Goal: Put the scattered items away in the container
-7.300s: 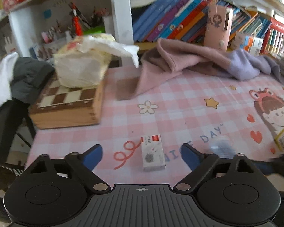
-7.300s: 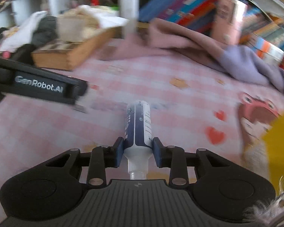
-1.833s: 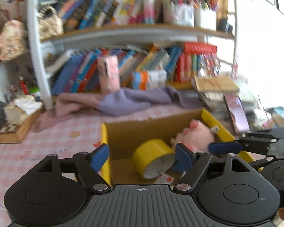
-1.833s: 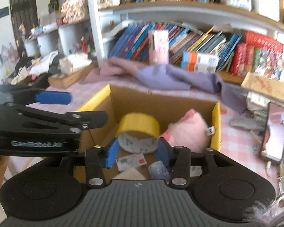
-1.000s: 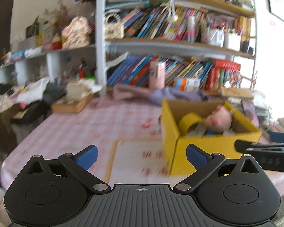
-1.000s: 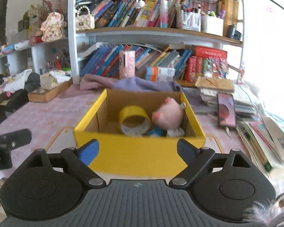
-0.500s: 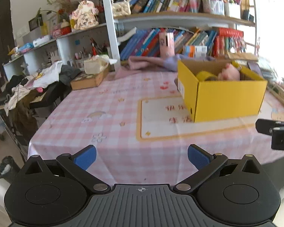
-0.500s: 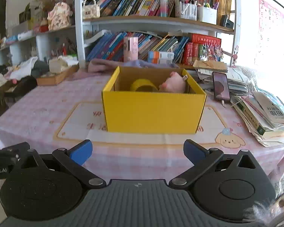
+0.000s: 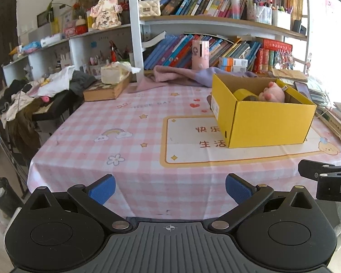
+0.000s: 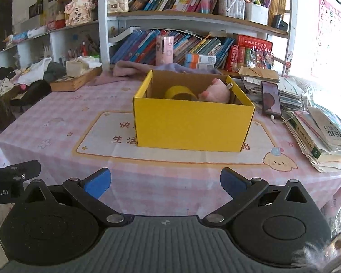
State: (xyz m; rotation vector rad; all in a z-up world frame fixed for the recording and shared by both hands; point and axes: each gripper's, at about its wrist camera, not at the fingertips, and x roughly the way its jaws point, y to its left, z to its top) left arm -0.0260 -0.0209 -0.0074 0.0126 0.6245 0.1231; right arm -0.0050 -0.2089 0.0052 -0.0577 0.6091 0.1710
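A yellow cardboard box [image 10: 193, 125] stands on the pink checked tablecloth; it also shows in the left wrist view [image 9: 264, 122]. Inside it I see a yellow tape roll [image 10: 180, 93] and a pink plush toy [image 10: 216, 92]; anything lower in the box is hidden. My left gripper [image 9: 169, 187] is open and empty, held back beyond the table's front edge. My right gripper [image 10: 164, 183] is open and empty, also back from the table's front edge, facing the box.
A phone [image 10: 271, 99] and stacked books [image 10: 320, 134] lie right of the box. A purple cloth [image 9: 181, 76], a wooden box with tissues [image 9: 109, 86] and a bookshelf [image 10: 193, 43] stand at the back. Clothes pile [image 9: 34, 91] at the left.
Both grippers have pulled back and away from the box to beyond the table's front edge. Both stay open and empty.
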